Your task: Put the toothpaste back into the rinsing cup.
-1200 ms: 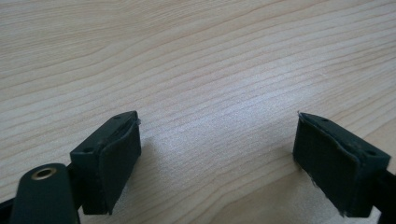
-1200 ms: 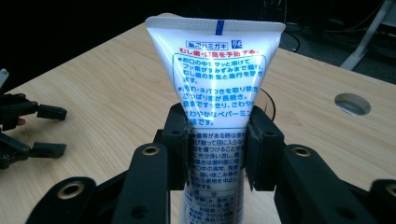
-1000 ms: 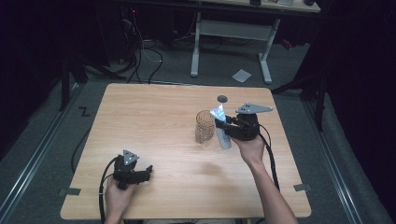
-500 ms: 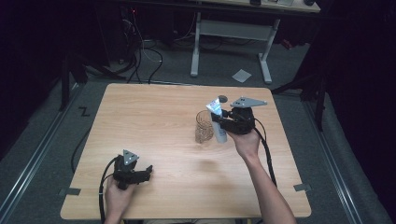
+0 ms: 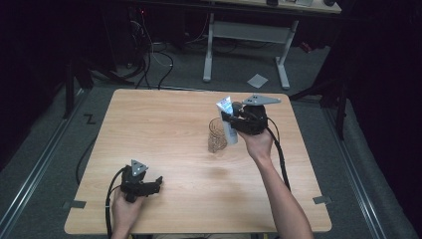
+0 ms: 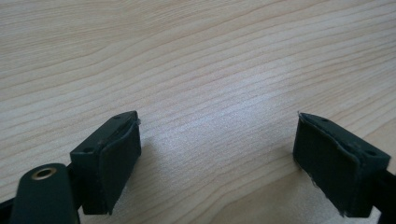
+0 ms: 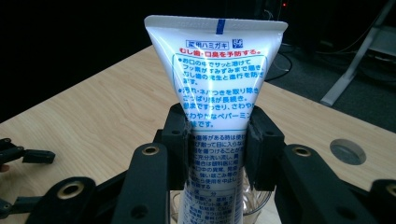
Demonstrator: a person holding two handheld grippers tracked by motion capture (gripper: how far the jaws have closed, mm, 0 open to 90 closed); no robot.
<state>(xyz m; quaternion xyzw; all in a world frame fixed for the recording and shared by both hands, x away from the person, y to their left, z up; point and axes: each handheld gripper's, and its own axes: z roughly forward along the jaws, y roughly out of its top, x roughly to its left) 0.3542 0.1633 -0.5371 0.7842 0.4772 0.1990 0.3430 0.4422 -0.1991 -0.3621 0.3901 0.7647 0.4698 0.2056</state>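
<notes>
A white toothpaste tube (image 7: 219,79) with blue and red print stands upright, crimped end up, and my right gripper (image 7: 217,135) is shut on its middle. In the high view the right gripper (image 5: 230,122) holds the tube (image 5: 226,113) at the right side of a clear glass (image 5: 216,135) near the table's middle. The tube's lower end hangs at the mouth of the glass (image 7: 254,205); whether it is inside I cannot tell. My left gripper (image 5: 158,181) rests low near the front left of the table. Its jaws (image 6: 217,140) stand open over bare wood.
The wooden table (image 5: 164,124) stands on a grey floor. A round grey grommet (image 7: 348,150) is set in the tabletop beyond the glass. A white desk frame (image 5: 249,35) and cables lie behind the table. A paper scrap (image 5: 257,80) lies on the floor.
My right gripper has lifted the tube and carried it a little left toward the glass, turning it more upright. The left gripper has stayed in place.
</notes>
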